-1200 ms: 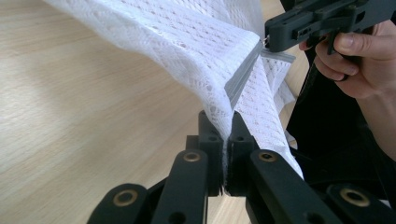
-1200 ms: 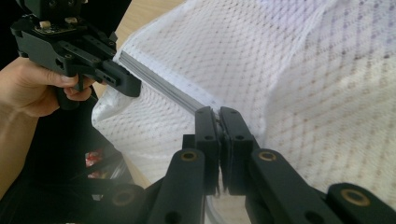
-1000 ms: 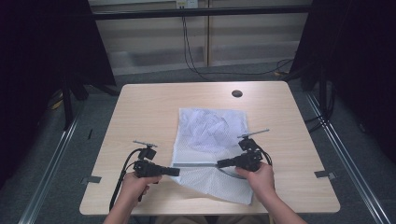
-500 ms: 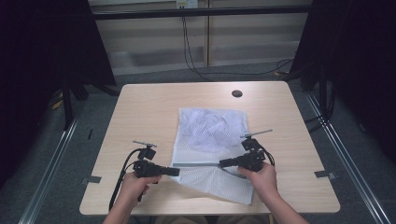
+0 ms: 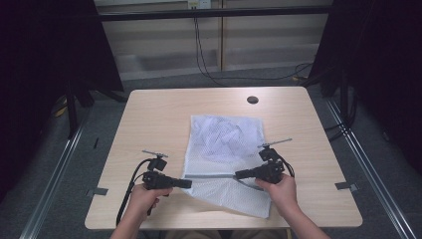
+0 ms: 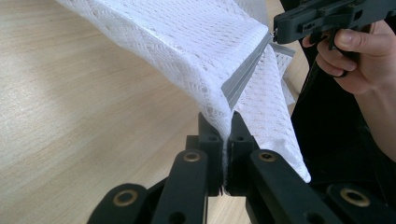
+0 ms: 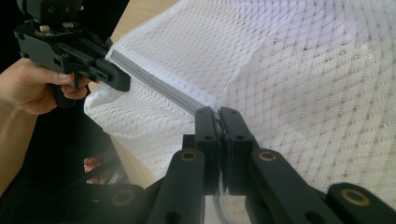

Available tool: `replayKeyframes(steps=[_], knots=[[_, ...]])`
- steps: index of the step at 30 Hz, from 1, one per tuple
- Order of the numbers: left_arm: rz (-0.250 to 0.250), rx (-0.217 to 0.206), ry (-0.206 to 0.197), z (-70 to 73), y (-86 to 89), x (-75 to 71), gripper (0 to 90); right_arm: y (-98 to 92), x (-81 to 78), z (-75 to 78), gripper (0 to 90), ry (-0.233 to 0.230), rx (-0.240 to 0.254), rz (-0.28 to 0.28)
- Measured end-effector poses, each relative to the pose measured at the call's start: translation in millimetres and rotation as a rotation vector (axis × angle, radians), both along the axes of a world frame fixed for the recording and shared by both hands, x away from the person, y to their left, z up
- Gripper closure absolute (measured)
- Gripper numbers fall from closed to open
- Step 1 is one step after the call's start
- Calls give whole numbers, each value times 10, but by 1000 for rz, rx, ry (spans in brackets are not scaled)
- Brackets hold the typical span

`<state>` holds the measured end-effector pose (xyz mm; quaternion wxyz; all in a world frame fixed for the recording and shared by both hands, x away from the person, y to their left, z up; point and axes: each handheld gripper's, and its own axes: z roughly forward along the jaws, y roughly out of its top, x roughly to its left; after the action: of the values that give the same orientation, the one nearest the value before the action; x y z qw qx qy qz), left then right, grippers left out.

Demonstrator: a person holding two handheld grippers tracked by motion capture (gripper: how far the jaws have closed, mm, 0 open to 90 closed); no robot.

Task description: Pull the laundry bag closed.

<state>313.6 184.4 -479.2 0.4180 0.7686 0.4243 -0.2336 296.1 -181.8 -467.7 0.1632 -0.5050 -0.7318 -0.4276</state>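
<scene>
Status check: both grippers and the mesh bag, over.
Left gripper shut on mesh bag at zipper end. Right gripper shut on the zipper farther along. Zipper edge lifted taut between them. Nothing else near on the table.

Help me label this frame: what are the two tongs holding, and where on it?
Both hold the white mesh bag along its grey zipper: left tongs at the zipper's left end, right tongs farther along it.
</scene>
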Motion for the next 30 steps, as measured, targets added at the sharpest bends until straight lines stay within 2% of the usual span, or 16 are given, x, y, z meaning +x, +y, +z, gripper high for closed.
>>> replayKeyframes(steps=[30], knots=[[-13, 5, 3, -2, -10, 2, 882, -62, -28, 6, 870, -4, 1, 6]])
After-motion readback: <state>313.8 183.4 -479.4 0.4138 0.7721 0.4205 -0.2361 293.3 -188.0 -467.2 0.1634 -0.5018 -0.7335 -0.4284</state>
